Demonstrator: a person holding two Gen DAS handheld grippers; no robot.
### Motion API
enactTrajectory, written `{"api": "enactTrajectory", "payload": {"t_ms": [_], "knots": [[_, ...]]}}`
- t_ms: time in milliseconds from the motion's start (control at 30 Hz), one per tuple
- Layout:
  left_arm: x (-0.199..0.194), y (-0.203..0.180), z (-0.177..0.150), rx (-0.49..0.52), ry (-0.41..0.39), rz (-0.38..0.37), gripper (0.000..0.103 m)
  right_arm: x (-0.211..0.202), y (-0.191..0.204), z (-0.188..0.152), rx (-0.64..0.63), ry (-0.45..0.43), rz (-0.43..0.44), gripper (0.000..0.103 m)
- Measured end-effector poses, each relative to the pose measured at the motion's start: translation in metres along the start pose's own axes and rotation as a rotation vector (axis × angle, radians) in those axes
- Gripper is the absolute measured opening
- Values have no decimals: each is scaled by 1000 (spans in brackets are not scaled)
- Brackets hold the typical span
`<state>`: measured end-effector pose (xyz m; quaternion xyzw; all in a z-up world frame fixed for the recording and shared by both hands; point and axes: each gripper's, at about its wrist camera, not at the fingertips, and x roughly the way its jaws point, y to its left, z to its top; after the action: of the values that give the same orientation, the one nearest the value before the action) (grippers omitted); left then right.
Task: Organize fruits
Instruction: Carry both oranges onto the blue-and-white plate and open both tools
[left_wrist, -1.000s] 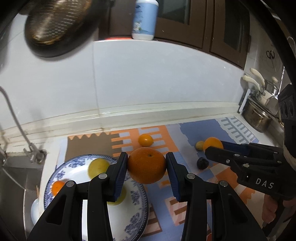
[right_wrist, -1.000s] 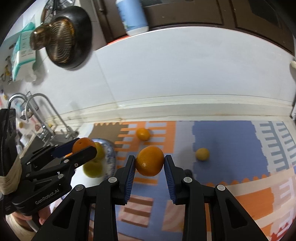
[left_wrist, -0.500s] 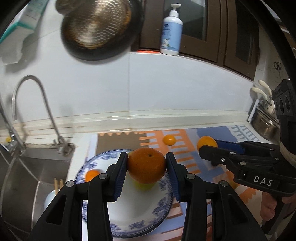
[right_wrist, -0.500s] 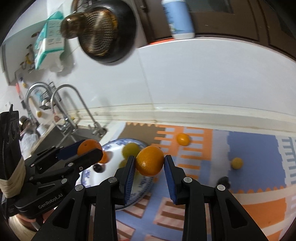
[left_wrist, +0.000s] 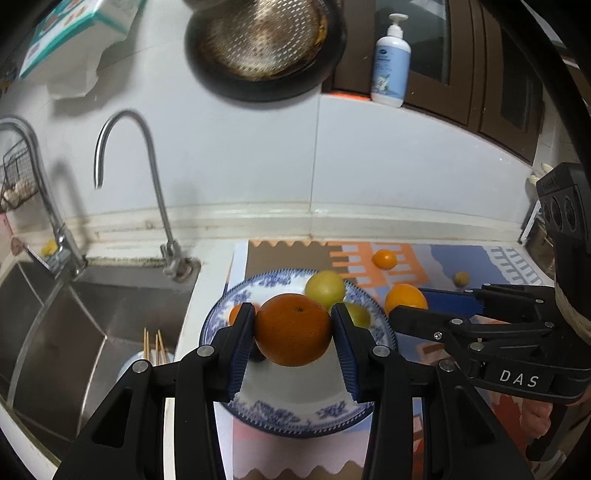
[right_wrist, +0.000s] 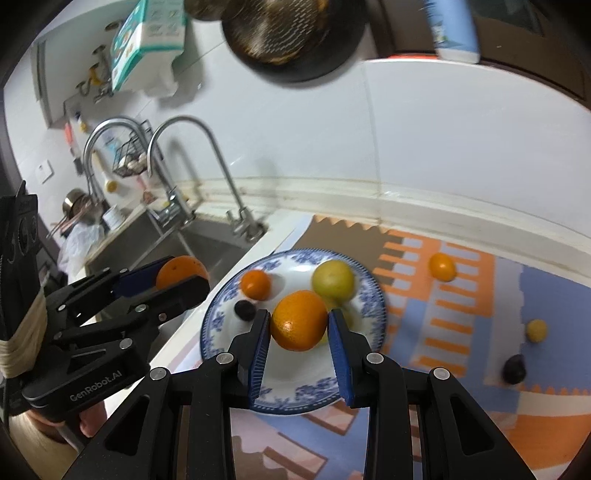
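My left gripper (left_wrist: 293, 334) is shut on a dark orange (left_wrist: 293, 334) and holds it above the blue-and-white plate (left_wrist: 295, 417). My right gripper (right_wrist: 298, 326) is shut on a lighter orange (right_wrist: 298, 325) above the same plate (right_wrist: 295, 400). On the plate lie a yellow-green fruit (right_wrist: 332, 277), a small tangerine (right_wrist: 255, 283) and a dark plum (right_wrist: 245, 310). On the patterned mat lie a small tangerine (right_wrist: 441, 266), a small yellow fruit (right_wrist: 536, 329) and a dark plum (right_wrist: 514, 369). Each gripper shows in the other's view, the left (right_wrist: 181, 271) and the right (left_wrist: 405, 301).
A steel sink (left_wrist: 74, 317) with taps (left_wrist: 147, 184) lies left of the plate; a cup with wooden sticks (left_wrist: 153, 350) stands in it. A pan (left_wrist: 266, 48) hangs on the white wall, and a soap bottle (left_wrist: 391, 66) stands on the ledge.
Both grippers have moved left with their oranges, from over the mat to above the plate. The sink has come into view.
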<state>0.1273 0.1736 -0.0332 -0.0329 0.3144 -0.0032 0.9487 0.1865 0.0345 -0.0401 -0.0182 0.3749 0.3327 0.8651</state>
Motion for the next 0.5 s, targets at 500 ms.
{"api": "enactTrajectory", "payload": {"t_ms": [500], "knots": [[34,20,-31,-63,139,-1,41,51,8,-24,-23,145,34,33]]}}
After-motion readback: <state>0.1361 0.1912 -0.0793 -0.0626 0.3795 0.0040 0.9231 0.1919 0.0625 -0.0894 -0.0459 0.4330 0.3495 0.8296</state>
